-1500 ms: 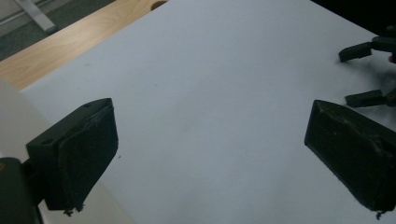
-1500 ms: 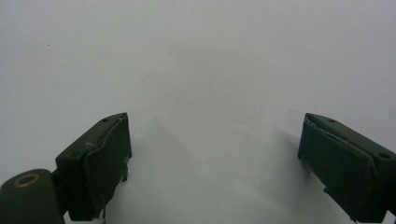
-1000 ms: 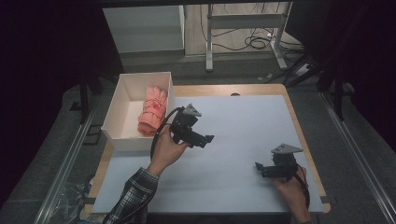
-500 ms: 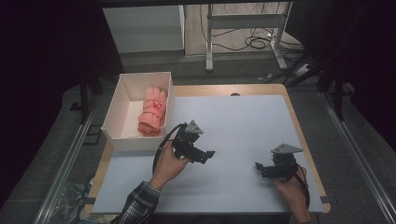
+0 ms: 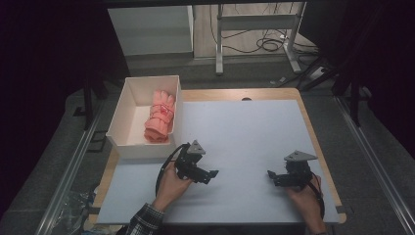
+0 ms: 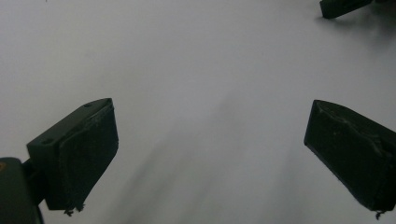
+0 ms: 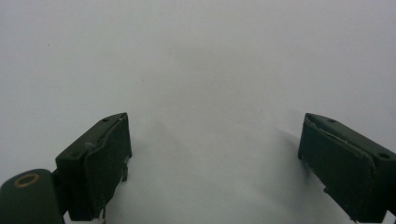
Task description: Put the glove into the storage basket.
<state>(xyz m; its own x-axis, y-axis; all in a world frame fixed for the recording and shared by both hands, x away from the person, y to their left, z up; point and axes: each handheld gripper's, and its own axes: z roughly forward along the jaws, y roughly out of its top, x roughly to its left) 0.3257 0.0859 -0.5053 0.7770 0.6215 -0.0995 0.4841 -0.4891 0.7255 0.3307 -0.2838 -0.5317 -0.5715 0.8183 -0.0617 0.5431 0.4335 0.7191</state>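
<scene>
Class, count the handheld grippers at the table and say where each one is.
2. The left gripper is near the table's front, below the white box. The right gripper is toward the front right. Both are open.

The high view was taken from above the near edge of the table [image 5: 235, 127], facing forward and down; the whole white top and the floor past its far edge were covered from a distance. The left gripper view was taken close above the white surface, along the left gripper [image 6: 210, 158]. The right gripper view was likewise set low and close behind the right gripper [image 7: 212, 163]. The white top was shared by all three views. The right gripper's tip was caught at the left gripper view's upper right corner.
</scene>
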